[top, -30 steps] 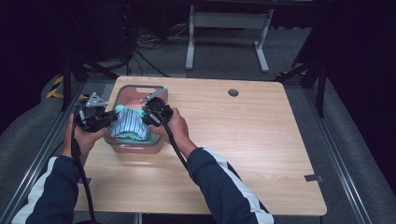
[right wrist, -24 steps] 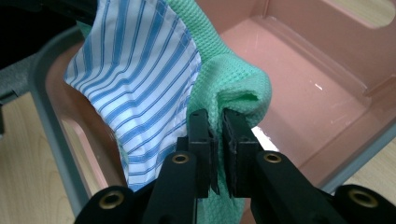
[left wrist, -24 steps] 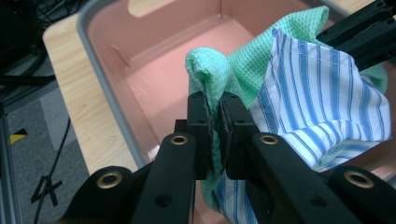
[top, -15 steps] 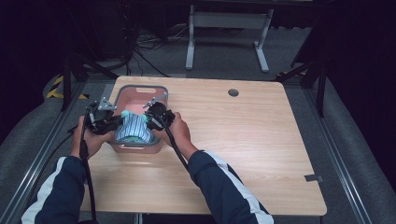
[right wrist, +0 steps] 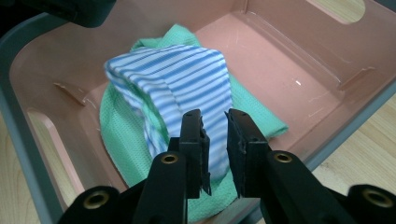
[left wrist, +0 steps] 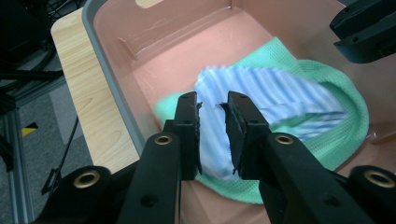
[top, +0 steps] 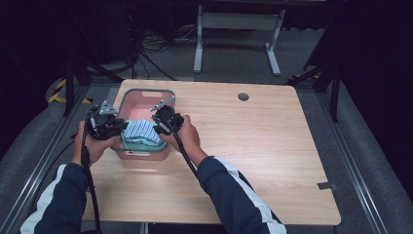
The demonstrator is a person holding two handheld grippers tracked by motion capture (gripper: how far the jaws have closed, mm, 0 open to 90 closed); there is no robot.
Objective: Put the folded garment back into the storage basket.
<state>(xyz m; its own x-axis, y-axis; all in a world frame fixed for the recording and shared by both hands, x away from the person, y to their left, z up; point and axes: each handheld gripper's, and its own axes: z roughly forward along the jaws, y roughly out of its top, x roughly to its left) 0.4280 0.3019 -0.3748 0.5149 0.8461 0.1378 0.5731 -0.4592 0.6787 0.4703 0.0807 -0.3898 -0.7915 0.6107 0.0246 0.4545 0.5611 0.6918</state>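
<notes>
A blue-and-white striped cloth lies bunched on a green cloth inside a pink bin at the table's left. My left gripper is at the pile's left side and my right gripper at its right. In the left gripper view my left gripper has just been opening. A narrow gap shows between its jaws, with the striped cloth blurred below them. My right gripper has likewise just been opening over the striped cloth, its pads clear of the fabric.
The bin's grey rim runs close to the table's left edge. The green cloth covers the near half of the bin floor, and the far half is bare. A round cable hole sits at the table's back.
The striped cloth, earlier held up between both grippers, now rests in the bin on the green cloth. Both pairs of jaws have parted slightly. The hands have barely shifted.
</notes>
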